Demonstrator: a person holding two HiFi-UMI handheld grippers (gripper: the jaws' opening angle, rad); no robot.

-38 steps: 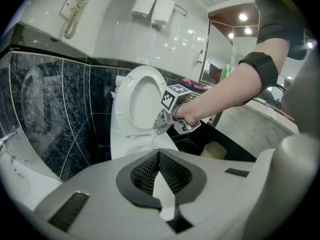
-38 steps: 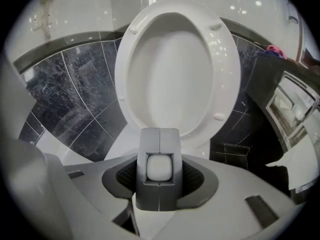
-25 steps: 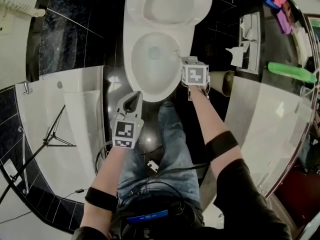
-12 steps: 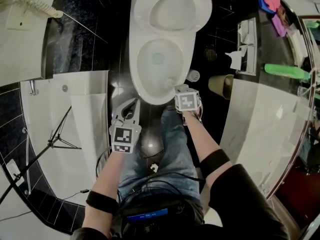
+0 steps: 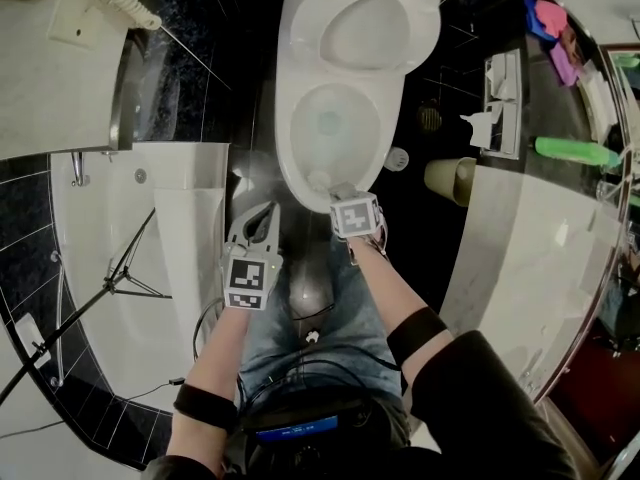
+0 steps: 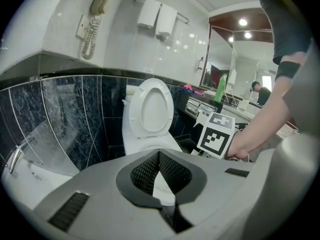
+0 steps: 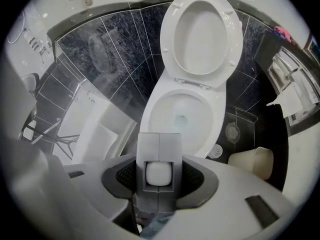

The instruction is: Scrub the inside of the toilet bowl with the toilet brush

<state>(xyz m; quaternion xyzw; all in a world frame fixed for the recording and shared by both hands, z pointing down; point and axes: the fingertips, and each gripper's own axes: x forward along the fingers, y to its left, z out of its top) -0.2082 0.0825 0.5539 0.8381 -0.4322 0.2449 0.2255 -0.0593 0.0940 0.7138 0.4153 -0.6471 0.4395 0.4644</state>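
Observation:
The white toilet stands with its lid up (image 5: pixel 365 28), and its bowl (image 5: pixel 297 168) is open at top centre. My right gripper (image 5: pixel 340 196) hangs over the bowl's near front rim, pointing steeply down. It is shut on the toilet brush (image 7: pixel 159 174), a grey handle with a white end seen end-on between the jaws. The brush's pale head (image 5: pixel 320 180) rests at the front rim. In the right gripper view the bowl (image 7: pixel 212 119) lies just beyond the jaws. My left gripper (image 5: pixel 268 208) is left of the bowl's front over the dark floor, shut with nothing in it (image 6: pixel 159 154).
A beige waste bin (image 5: pixel 447 178) and a small round white holder (image 5: pixel 397 158) stand on the dark floor right of the toilet. A bathtub (image 5: pixel 180 218) and a tripod (image 5: pixel 110 278) are on the left. The person's jeans-clad legs (image 5: pixel 320 308) are below the bowl.
My right gripper has carried the brush from the bowl's right side round to its near front rim. The left gripper has stayed near the bowl's left front.

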